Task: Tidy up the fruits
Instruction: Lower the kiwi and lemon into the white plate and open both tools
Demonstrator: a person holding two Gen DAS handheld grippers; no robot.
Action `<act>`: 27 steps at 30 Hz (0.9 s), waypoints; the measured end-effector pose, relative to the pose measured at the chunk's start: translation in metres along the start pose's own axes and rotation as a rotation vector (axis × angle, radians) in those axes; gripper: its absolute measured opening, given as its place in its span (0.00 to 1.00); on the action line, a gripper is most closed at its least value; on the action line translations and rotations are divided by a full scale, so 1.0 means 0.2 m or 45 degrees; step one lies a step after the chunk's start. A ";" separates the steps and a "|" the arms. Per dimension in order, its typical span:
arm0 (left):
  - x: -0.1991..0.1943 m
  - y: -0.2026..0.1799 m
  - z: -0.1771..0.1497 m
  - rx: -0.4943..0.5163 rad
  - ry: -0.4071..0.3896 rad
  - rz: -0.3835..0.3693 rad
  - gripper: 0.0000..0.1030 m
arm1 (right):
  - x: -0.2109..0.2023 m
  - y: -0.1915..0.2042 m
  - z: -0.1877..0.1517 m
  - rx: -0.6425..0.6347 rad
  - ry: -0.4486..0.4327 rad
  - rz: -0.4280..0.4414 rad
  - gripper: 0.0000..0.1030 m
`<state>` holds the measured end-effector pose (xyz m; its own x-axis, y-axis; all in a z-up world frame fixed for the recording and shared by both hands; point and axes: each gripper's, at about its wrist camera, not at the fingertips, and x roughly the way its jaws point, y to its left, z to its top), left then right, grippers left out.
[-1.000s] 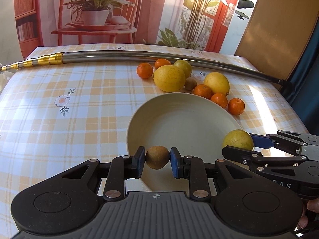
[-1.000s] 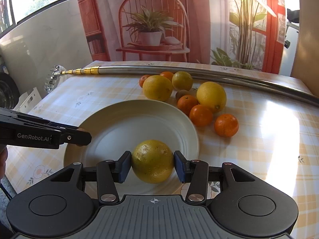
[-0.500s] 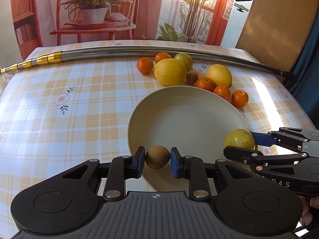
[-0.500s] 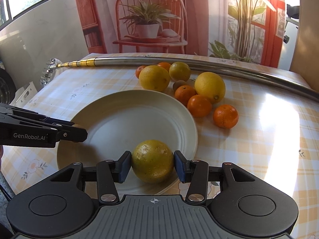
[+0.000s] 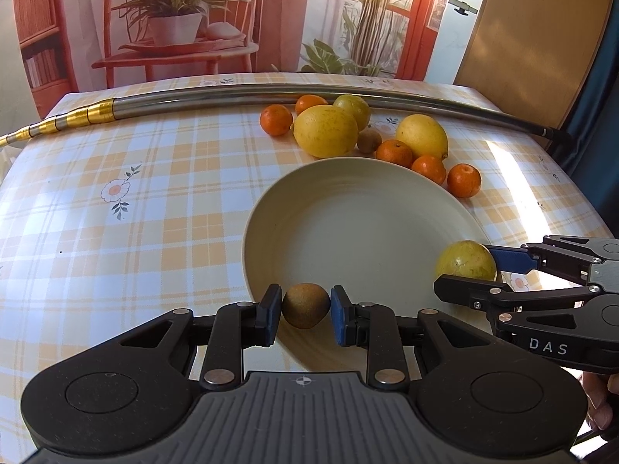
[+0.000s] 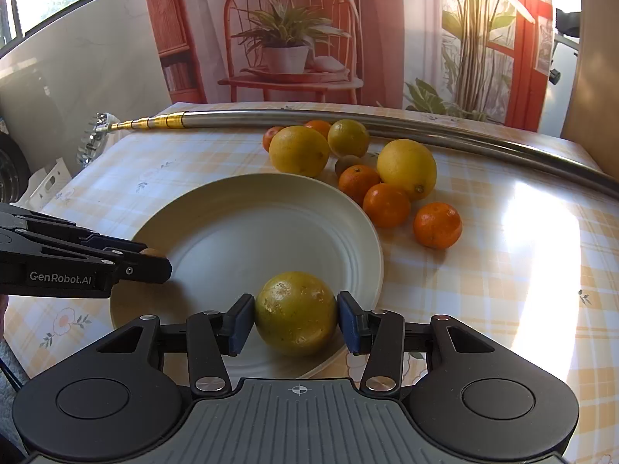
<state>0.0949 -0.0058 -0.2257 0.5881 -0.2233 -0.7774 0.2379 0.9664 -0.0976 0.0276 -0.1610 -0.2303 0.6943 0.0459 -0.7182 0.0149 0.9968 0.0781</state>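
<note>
A checked tablecloth (image 5: 154, 201) covers the table. Ahead of both grippers lies a cream plate (image 5: 359, 224), with loose citrus fruit (image 5: 325, 130) heaped beyond its far rim. The right gripper (image 6: 296, 315) clasps a yellow-green round fruit (image 6: 296, 311) over the plate's near edge. The left gripper (image 5: 305, 307) grips a brown kiwi (image 5: 305, 305) at the near rim.
</note>
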 end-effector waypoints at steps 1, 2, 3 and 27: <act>0.00 0.00 0.00 0.006 0.000 0.003 0.28 | 0.00 0.00 0.00 0.000 0.000 0.000 0.42; 0.00 -0.01 0.00 0.013 -0.001 0.006 0.28 | 0.00 0.00 0.00 0.001 0.000 0.001 0.42; 0.00 -0.01 -0.01 0.019 -0.001 0.008 0.28 | 0.00 0.00 0.00 0.001 0.000 0.001 0.42; -0.01 -0.03 -0.01 0.032 -0.012 0.019 0.30 | -0.02 0.00 0.00 0.010 -0.023 0.001 0.48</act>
<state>0.0916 -0.0103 -0.2256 0.5987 -0.2103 -0.7728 0.2482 0.9661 -0.0706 0.0248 -0.1607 -0.2280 0.7074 0.0455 -0.7053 0.0200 0.9962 0.0843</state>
